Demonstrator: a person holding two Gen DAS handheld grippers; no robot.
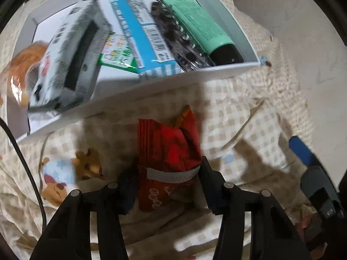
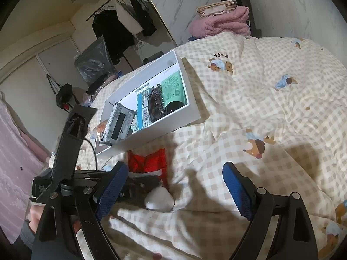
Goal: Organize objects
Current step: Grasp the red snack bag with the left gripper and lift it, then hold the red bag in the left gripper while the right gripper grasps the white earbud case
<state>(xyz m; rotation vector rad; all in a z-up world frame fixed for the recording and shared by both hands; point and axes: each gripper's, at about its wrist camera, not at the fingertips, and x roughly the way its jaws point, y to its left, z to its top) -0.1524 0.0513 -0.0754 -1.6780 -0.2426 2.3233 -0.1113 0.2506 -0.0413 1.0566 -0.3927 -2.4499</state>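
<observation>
A red snack packet [image 1: 171, 149] lies on the checked bedspread just in front of a white box [image 1: 216, 73]. My left gripper [image 1: 167, 179] is shut on the packet's lower part, a black finger on each side pressing its crumpled foil. From the right wrist view the same packet [image 2: 149, 160] sits below the white box [image 2: 173, 121], with the left gripper [image 2: 138, 182] over it. My right gripper [image 2: 174, 186] stands open above the bedspread, nothing between its blue pads [image 2: 112, 186]. Its blue finger [image 1: 301, 149] shows at the right edge of the left wrist view.
The box holds a green tube with a black cap [image 1: 206, 28], a dark packet [image 1: 173, 34], a blue-and-white packet [image 1: 138, 34] and a black-and-white packet [image 1: 71, 60]. An orange wrapped item [image 1: 23, 65] lies at its left. A black cable [image 1: 28, 169] crosses the bed. A white rounded object [image 2: 159, 200] rests nearby.
</observation>
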